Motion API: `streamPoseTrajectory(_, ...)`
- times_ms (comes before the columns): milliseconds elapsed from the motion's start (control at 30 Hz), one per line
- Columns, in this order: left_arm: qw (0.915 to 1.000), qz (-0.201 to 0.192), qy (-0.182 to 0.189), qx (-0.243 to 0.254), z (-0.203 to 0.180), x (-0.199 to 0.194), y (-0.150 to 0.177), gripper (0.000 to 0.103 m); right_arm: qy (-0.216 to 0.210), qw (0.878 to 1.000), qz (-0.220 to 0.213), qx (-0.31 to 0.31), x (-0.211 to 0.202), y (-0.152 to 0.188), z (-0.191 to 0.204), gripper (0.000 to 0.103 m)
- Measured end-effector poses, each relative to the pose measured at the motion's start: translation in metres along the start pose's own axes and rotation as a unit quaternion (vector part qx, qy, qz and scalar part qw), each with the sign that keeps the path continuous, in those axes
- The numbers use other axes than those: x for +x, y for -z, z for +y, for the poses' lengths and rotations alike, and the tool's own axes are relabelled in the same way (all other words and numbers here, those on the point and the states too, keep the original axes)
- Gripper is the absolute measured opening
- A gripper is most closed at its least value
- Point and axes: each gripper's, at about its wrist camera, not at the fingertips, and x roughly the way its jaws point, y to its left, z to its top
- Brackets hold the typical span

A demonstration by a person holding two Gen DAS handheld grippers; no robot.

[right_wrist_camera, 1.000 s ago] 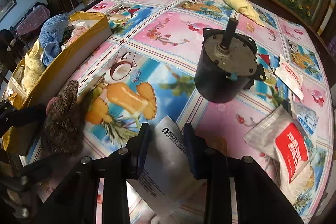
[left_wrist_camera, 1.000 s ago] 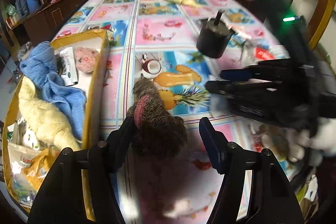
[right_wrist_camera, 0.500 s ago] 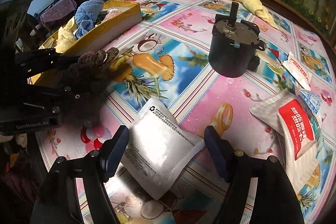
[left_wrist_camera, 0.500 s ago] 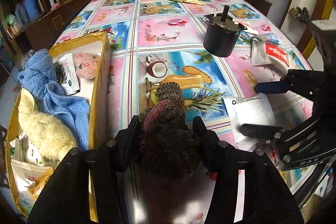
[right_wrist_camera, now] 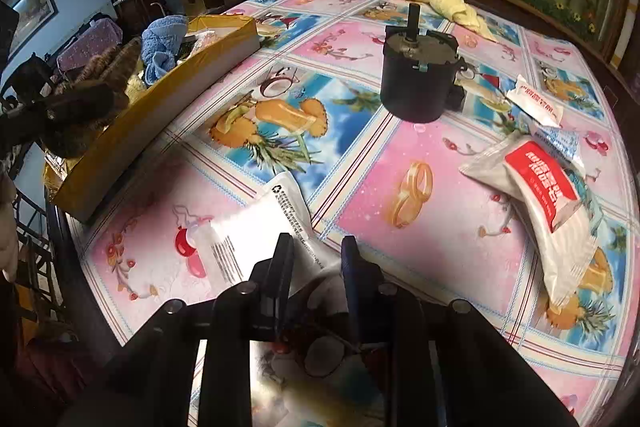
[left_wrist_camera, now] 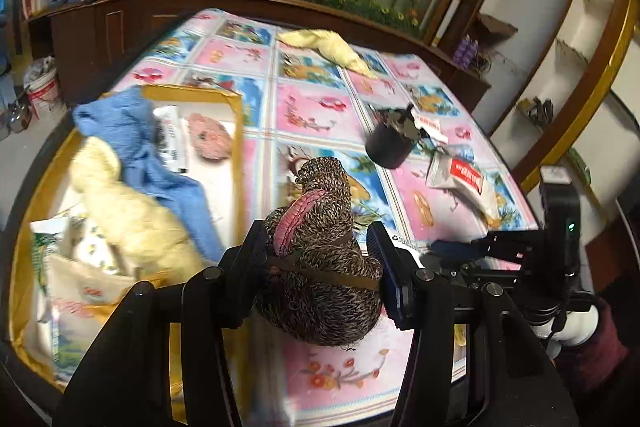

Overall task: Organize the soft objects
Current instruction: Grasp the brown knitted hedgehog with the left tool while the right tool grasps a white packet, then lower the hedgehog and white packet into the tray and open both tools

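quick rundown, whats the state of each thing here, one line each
left gripper: shut on the knit glove
knit glove: held up off the table
right gripper: shut on the white pouch
white pouch: pinched at its near edge
yellow box: open, cloths inside
yellow towel: crumpled at far edge
black motor: upright, shaft up

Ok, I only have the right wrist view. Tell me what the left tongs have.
Observer: The left tongs are shut on a brown knit glove with a pink cuff.
Operator: Describe the inside of the yellow box.
Observer: The yellow box holds a blue towel draped over a cream towel, with a pink plush beside them.
Operator: Check its near end.
Observer: Printed packets are piled there.
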Motion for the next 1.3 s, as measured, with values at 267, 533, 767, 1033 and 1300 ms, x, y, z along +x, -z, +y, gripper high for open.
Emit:
streamPoseTrajectory(267, 0.998, -0.041, -0.015, -0.046, 0.042, -0.051, 0.008, 0.051, -0.031, 0.999, 0.01, -0.005, 0.006, -0.011, 0.005, 0.072)
streamPoseTrajectory(533, 0.995, -0.053, -0.041, -0.073, 0.075, -0.066, 0.018, 0.051, 0.022, 0.998, 0.026, -0.058, 0.021, -0.006, 0.05, 0.053)
streamPoseTrajectory(767, 0.9922, -0.061, -0.043, -0.099, 0.103, -0.073, 0.025, 0.051, -0.006, 1.0, 0.007, -0.014, 0.01, -0.001, 0.042, 0.036)
streamPoseTrajectory(1033, 0.9895, -0.059, -0.067, -0.114, 0.138, -0.073, 0.007, 0.051, -0.037, 0.999, -0.008, 0.007, 0.0, -0.005, 0.047, 0.016)
streamPoseTrajectory(1300, 0.9903, -0.018, -0.097, -0.097, 0.161, -0.035, -0.024, 0.051, -0.071, 0.997, -0.034, 0.003, -0.023, -0.022, 0.068, 0.008)
